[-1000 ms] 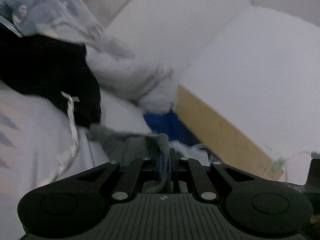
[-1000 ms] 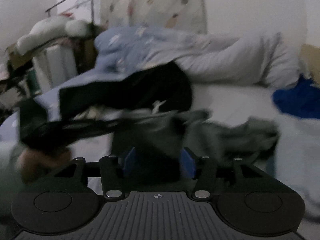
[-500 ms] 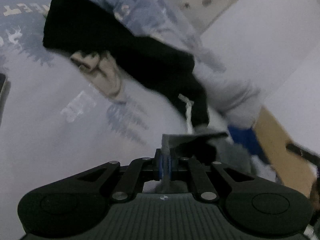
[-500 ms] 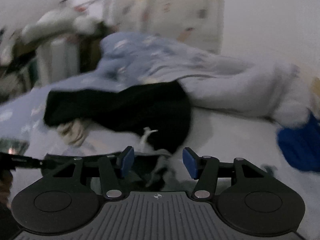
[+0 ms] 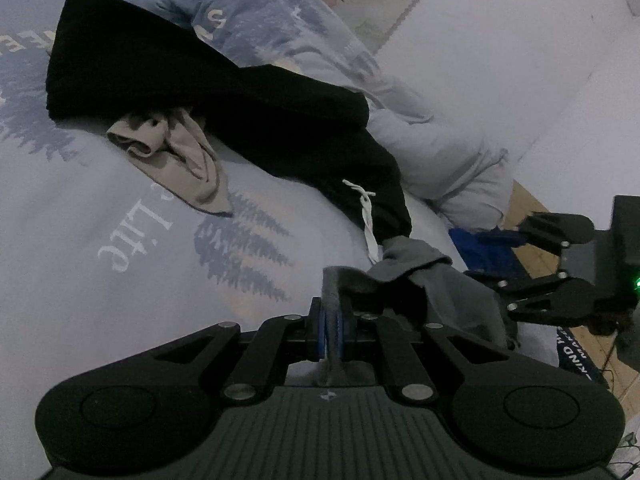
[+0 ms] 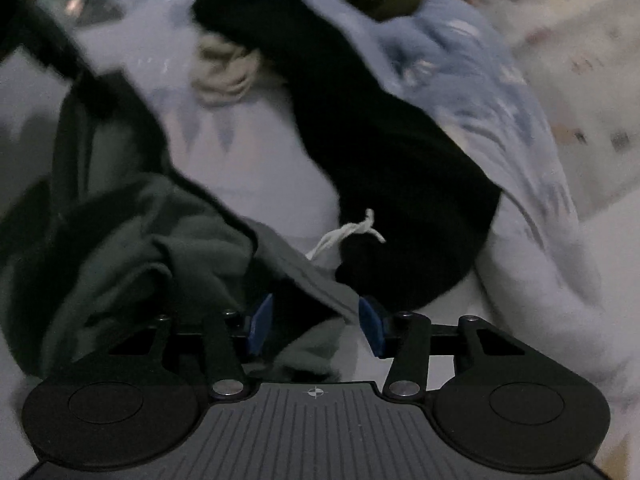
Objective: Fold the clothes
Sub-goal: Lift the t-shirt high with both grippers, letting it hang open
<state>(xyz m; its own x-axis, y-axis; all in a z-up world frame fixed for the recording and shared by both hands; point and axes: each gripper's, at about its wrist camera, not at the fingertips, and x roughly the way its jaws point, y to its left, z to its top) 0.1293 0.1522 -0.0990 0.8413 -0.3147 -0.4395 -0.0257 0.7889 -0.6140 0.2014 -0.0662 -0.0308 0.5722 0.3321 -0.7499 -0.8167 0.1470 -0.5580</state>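
Left wrist view: left gripper (image 5: 329, 330) has its jaws pinched tight on an edge of the grey garment (image 5: 432, 280), blue pads nearly meeting with cloth between. A second ago this camera faced the pillows and headboard; now it looks out over the printed bedsheet (image 5: 120, 280), so the held edge has been carried across the bed. The rest of the grey garment trails right toward the right gripper (image 5: 496, 258), seen here from the side; its jaws look spread, nothing clearly clamped. Likely this is a spread-out step before folding, not a fold yet.

Nearby: black garment with white drawstring (image 5: 366, 216) lies just behind the grey one, touching or overlapping its far edge. Beige crumpled cloth (image 5: 172, 148) sits half under the black piece. Blue duvet (image 5: 256, 20) and pillow (image 5: 440, 148) behind. The black garment crowds the laying space.

Right wrist view: blurred, moving. Right gripper (image 6: 316, 326) jaws wide apart; grey garment (image 6: 140, 248) bunched at left, one flap draped between the pads but not gripped. A second ago the cloth filled the jaws, so it seems released or about to regrasp. Black garment (image 6: 392, 168) and drawstring (image 6: 348, 232) sit just ahead, risk of snagging.
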